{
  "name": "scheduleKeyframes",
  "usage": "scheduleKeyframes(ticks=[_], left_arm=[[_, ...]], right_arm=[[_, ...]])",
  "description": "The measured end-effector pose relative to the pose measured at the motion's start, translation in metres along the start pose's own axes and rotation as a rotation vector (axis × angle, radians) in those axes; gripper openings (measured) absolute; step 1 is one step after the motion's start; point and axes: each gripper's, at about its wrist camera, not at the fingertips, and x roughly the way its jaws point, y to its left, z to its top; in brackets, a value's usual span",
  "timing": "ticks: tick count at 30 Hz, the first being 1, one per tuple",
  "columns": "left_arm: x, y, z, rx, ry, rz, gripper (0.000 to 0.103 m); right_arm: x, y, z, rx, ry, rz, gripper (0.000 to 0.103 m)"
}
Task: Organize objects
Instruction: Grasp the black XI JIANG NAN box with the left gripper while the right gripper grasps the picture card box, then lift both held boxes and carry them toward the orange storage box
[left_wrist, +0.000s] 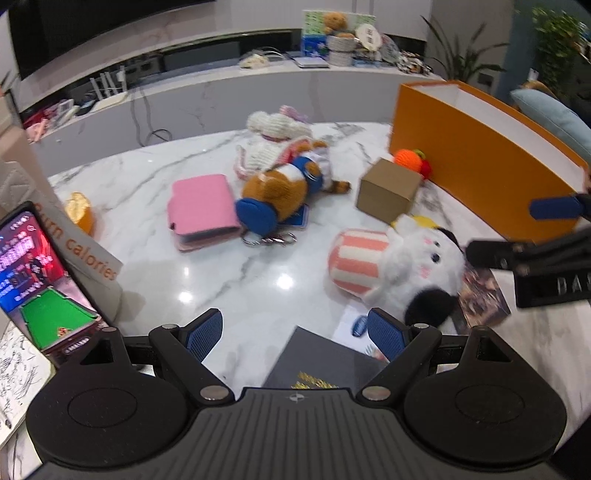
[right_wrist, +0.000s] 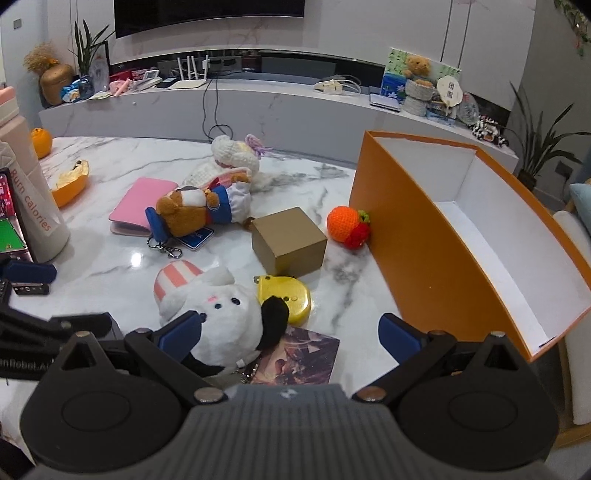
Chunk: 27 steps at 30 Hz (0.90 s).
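A white plush with a pink-striped hat (right_wrist: 218, 314) (left_wrist: 406, 266) lies on the marble table (right_wrist: 110, 266). My right gripper (right_wrist: 290, 332) is open just above and behind it, its left fingertip (right_wrist: 181, 330) at the plush's side. My left gripper (left_wrist: 295, 332) is open and empty over bare marble and a black booklet (left_wrist: 317, 365). An open orange box (right_wrist: 424, 243) (left_wrist: 480, 162) stands on the right, empty inside. Also on the table are a brown bear plush (right_wrist: 199, 210), a pink wallet (right_wrist: 142, 205), a brown cardboard cube (right_wrist: 288, 240), a crocheted orange fruit (right_wrist: 349, 227), a yellow case (right_wrist: 286, 297) and a white knitted doll (right_wrist: 232, 158).
A phone with a lit screen (left_wrist: 40, 280) and a white "Burn calories" bottle (right_wrist: 33, 206) stand at the left. An orange peel (right_wrist: 70, 182) and an orange (right_wrist: 40, 142) lie at the far left. A picture card (right_wrist: 295, 356) lies under the plush. A long TV console (right_wrist: 258, 103) runs behind the table.
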Motion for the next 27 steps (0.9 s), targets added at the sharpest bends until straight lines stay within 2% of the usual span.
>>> scheduleKeyframes(ticks=[5,7,14,23,25,27], left_arm=[[0.001,-0.001,-0.009,0.024,0.043,-0.068,0.101],[0.001,-0.004,-0.012,0.049,0.056,-0.073,0.101],[0.012,-0.011,-0.023,0.113,0.110,-0.075,0.101],[0.029,-0.011,-0.029,0.116,0.147,-0.072,0.101],[0.031,-0.013,-0.029,0.120,0.150,-0.070,0.101],[0.033,-0.014,-0.029,0.130,0.149,-0.064,0.101]], right_arm=[[0.015,-0.016,-0.011,0.074,0.085,0.035,0.102],[0.020,-0.018,-0.017,0.096,0.117,0.055,0.101],[0.035,-0.009,-0.026,0.038,0.166,0.012,0.099],[0.053,-0.001,-0.035,0.007,0.236,0.014,0.084],[0.056,-0.001,-0.037,-0.001,0.244,0.009,0.078],[0.060,-0.002,-0.038,0.001,0.252,0.016,0.077]])
